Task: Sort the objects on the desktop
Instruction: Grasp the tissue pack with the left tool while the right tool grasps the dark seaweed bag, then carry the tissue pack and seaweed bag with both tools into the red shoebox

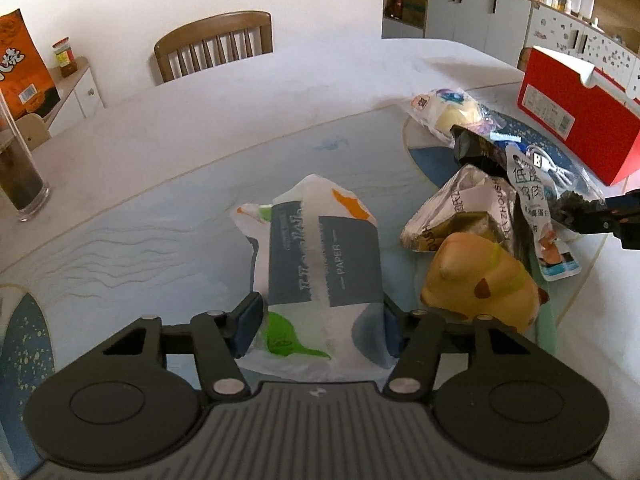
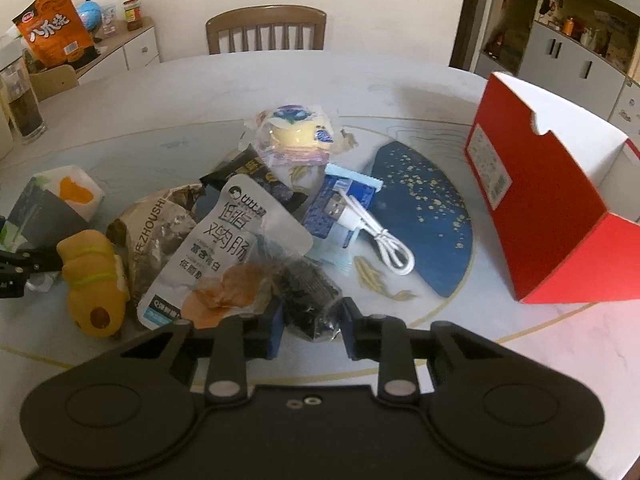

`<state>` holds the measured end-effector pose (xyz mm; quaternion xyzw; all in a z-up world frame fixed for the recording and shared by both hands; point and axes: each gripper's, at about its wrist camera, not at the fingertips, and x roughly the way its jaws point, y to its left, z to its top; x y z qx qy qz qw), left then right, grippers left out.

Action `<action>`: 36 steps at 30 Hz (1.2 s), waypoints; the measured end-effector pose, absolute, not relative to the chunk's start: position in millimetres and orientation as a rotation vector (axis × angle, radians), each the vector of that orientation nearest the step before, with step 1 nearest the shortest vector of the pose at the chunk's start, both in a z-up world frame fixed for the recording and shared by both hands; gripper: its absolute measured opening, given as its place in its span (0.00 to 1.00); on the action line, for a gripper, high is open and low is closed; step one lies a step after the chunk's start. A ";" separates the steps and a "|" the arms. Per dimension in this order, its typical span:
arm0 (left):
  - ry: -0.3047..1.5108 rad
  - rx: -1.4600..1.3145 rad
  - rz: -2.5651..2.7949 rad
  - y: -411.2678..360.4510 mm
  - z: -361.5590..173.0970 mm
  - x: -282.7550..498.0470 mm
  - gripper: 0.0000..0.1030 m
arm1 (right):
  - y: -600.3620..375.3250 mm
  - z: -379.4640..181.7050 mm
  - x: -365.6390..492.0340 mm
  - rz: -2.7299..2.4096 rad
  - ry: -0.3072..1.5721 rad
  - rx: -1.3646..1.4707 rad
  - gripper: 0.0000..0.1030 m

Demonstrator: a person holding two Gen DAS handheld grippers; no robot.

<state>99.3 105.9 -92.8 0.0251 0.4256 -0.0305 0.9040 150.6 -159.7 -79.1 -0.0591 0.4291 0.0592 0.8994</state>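
My left gripper (image 1: 320, 320) is shut on a white tissue pack (image 1: 316, 264) printed with grey, orange and green, its jaws pressing both sides; the pack also shows at the left of the right wrist view (image 2: 56, 200). My right gripper (image 2: 310, 326) is shut on a black crinkly packet (image 2: 308, 292) at the near edge of a pile. The pile holds a white chicken-sausage pouch (image 2: 224, 248), a yellow plush toy (image 2: 94, 276), a silver-brown snack bag (image 2: 160, 224), a white USB cable (image 2: 376, 232) on a blue packet (image 2: 340, 208), and a wrapped yellow cake (image 2: 296, 132).
An open red box (image 2: 560, 208) stands at the right on the round table (image 2: 280, 80). A wooden chair (image 2: 266, 30) is behind the table. A dark glass (image 1: 20, 176) stands at the far left. An orange snack bag (image 2: 54, 26) sits on a side cabinet.
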 end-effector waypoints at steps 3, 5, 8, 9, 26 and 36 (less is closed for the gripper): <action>0.871 0.047 -0.060 107.5 -88.5 96.4 0.54 | -161.1 -74.2 149.3 0.112 0.882 -0.119 0.27; 0.865 0.045 -0.061 108.5 -85.1 93.5 0.54 | -162.0 -70.1 147.8 0.107 0.875 -0.117 0.27; 0.853 0.049 -0.098 109.8 -79.3 89.6 0.54 | -163.3 -63.1 144.4 0.099 0.863 -0.109 0.26; 0.850 0.048 -0.098 110.0 -77.6 88.6 0.54 | -163.9 -60.9 143.0 0.097 0.861 -0.107 0.26; 0.809 0.039 -0.157 100.3 -44.7 70.7 0.54 | -168.5 -24.1 123.3 0.101 0.815 -0.069 0.24; 0.799 0.083 -0.180 85.1 -28.8 62.8 0.54 | -171.5 -8.6 110.8 0.111 0.792 -0.044 0.24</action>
